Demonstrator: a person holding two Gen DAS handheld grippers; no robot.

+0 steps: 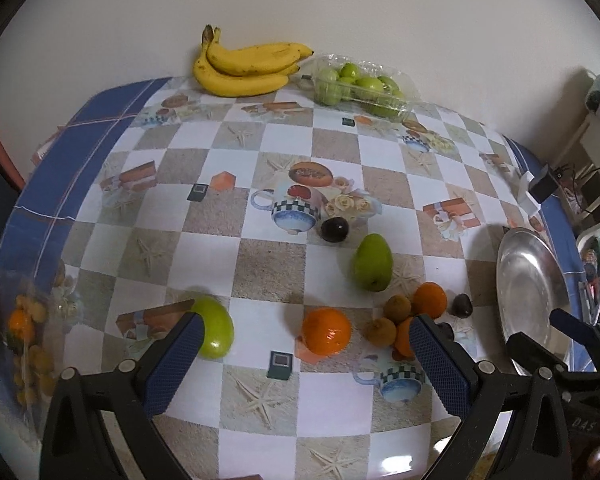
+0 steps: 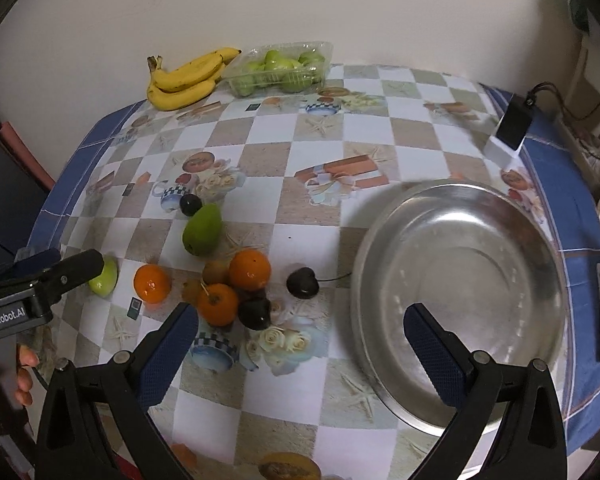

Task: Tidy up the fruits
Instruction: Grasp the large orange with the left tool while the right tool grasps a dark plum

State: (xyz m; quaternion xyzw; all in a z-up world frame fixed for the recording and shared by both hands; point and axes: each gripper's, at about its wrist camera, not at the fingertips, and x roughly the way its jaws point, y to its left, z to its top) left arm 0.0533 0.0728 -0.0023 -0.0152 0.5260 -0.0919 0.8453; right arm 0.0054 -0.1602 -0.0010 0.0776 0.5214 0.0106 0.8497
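Both your grippers hang above the near edge of the table with fingers spread wide and nothing between them: the left gripper [image 1: 304, 356] over the lone orange [image 1: 326, 331], the right gripper [image 2: 300, 344] between the fruit cluster and the steel bowl [image 2: 384, 240]. The bowl is empty and sits toward the table's right edge.

The risk is in the cluster near the front: two oranges [image 2: 236, 284], brownish kiwis [image 2: 215, 271] and dark plum-like fruits [image 2: 255, 313] touch one another, so closing on one may nudge its neighbours and send round fruit rolling toward the near edge. The green mango [image 2: 202, 230] is tapered and could slip from the pads. One light green fruit [image 1: 217, 327] lies partly hidden behind your left finger; mind you don't knock it.
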